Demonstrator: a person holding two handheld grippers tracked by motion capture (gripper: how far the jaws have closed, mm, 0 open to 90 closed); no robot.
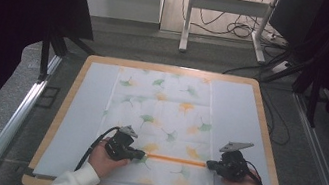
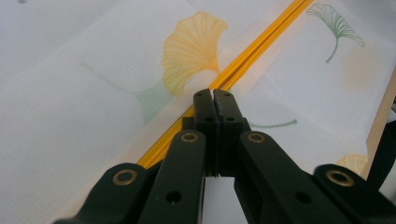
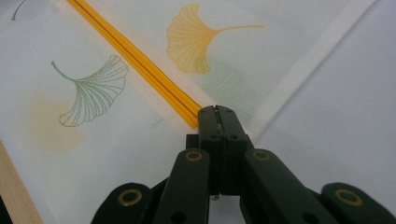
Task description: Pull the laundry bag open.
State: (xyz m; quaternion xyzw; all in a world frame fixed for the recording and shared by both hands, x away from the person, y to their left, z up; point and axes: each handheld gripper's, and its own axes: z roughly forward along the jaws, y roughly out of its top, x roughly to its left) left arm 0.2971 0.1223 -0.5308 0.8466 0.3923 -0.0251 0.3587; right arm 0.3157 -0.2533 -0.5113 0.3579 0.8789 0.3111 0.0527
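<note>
A thin yellow strip (image 1: 175, 160) lies left to right across the near part of a white cloth (image 1: 170, 108) printed with green and orange ginkgo leaves. My left gripper (image 1: 142, 154) is shut at the strip's left end and my right gripper (image 1: 208, 165) at its right end. In the left gripper view the shut left gripper (image 2: 213, 93) sits on the strip (image 2: 261, 42), which runs on beneath the jaws. In the right gripper view the strip (image 3: 140, 60) ends right at the tips of the shut right gripper (image 3: 216, 109).
The cloth lies on a pale grey mat (image 1: 89, 105) covering a wooden table (image 1: 66, 106). The cloth's hemmed right edge (image 3: 308, 60) passes close to my right gripper. Beyond the table stand a white frame (image 1: 228, 4) and floor cables (image 1: 236, 29).
</note>
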